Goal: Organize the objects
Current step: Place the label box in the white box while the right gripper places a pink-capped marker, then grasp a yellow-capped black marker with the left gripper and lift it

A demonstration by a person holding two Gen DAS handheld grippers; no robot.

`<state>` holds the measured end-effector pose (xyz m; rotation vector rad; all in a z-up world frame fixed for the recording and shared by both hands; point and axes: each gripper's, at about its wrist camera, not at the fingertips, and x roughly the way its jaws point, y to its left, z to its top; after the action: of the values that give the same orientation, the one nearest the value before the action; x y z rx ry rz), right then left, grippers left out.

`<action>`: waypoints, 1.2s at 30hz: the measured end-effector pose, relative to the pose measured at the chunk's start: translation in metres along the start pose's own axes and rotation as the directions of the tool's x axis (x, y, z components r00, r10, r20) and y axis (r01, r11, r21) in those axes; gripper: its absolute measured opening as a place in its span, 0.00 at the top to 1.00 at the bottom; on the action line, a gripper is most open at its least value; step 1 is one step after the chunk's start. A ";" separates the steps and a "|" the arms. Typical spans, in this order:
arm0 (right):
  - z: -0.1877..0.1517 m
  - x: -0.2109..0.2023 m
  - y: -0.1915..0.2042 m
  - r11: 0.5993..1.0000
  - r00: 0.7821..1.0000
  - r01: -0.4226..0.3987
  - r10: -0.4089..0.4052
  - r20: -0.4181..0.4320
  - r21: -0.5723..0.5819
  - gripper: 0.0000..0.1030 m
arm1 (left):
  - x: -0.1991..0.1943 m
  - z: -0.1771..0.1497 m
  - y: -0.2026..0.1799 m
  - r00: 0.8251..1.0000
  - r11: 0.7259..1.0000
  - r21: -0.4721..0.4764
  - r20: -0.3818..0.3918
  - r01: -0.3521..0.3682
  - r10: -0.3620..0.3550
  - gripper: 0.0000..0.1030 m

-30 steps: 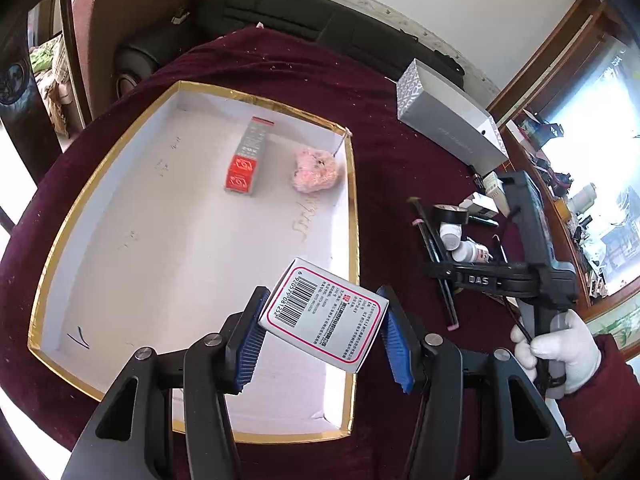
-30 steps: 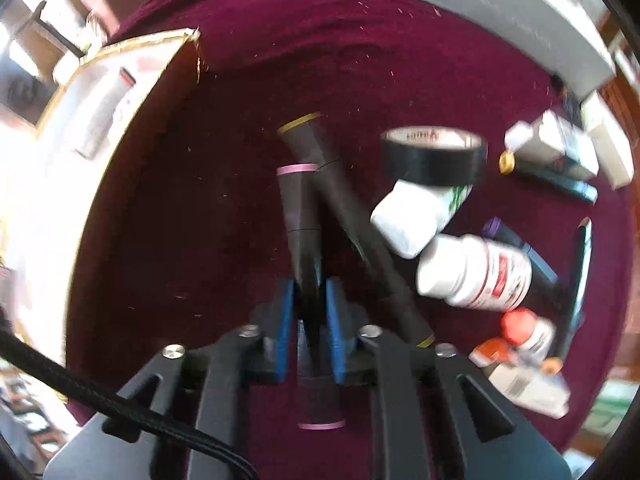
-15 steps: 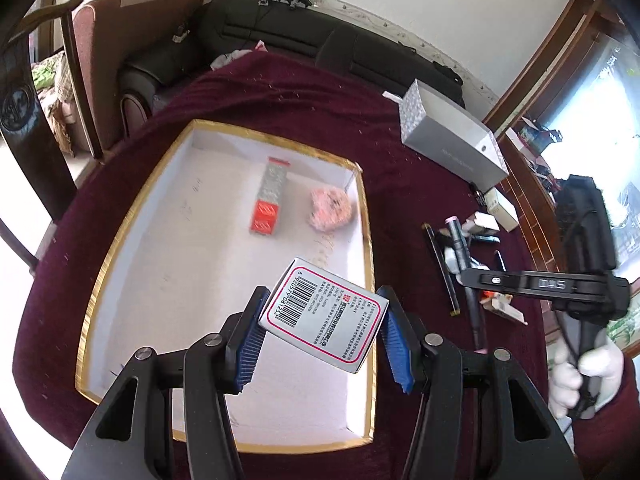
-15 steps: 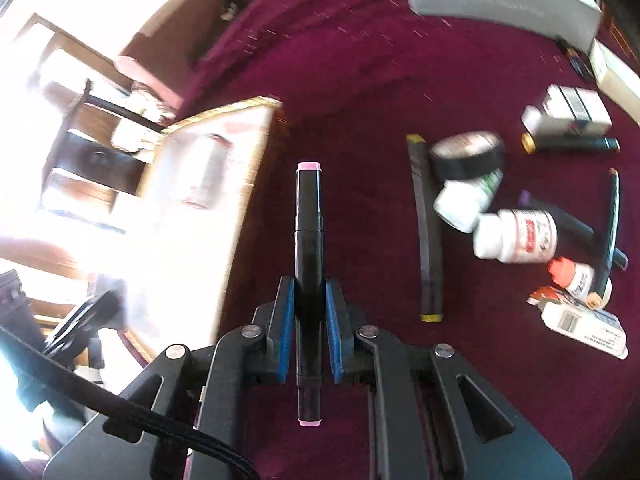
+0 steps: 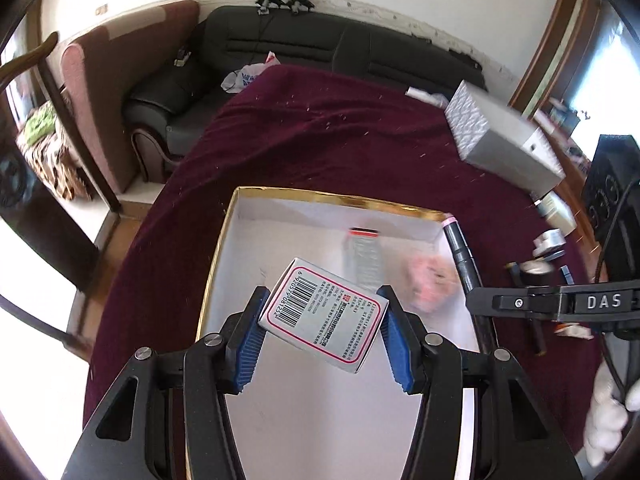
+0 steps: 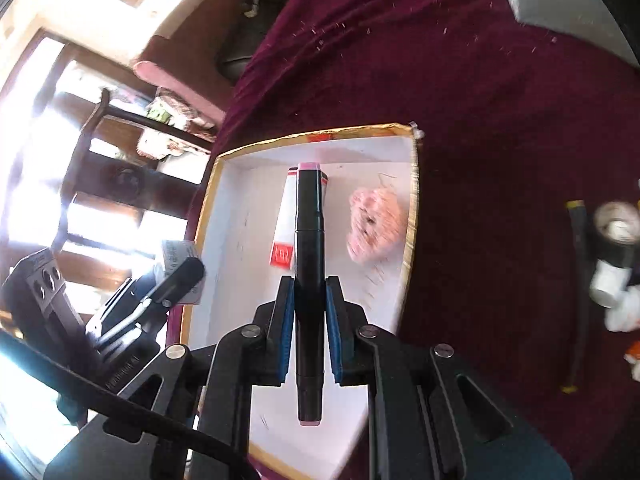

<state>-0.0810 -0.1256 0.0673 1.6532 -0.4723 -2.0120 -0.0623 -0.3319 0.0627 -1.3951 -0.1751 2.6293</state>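
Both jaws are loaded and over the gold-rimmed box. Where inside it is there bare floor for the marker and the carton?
The gold-rimmed box is taken only at its far end, by the red-ended tube and the pink fluffy ball. The near half and the strip along the left wall are bare white floor. Outside, right of the box, the cloth is crowded with bottles and pens.

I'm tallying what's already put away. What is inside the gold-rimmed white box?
In the gold-rimmed box lie a long red-ended packet and a fluffy pink ball. The held marker hides part of the packet.
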 end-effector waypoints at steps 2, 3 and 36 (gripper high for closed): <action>0.006 0.015 0.002 1.000 1.000 0.018 -0.018 -0.006 0.021 0.87 | 0.017 0.008 0.007 1.000 1.000 0.015 -0.016 -0.006 0.007 0.53; 0.010 0.024 0.004 0.999 0.999 0.046 -0.046 -0.004 0.022 0.87 | 0.023 0.011 0.009 1.000 1.000 0.019 -0.023 -0.013 0.013 0.53; 0.016 -0.017 0.016 0.962 0.949 0.273 -0.273 0.156 0.022 0.63 | 0.034 0.027 0.002 0.997 0.999 0.044 -0.070 -0.017 0.020 0.52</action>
<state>-0.0918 -0.1300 0.0929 1.6416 -0.3094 -2.3565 -0.1036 -0.3275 0.0495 -1.4792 -0.0967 2.5784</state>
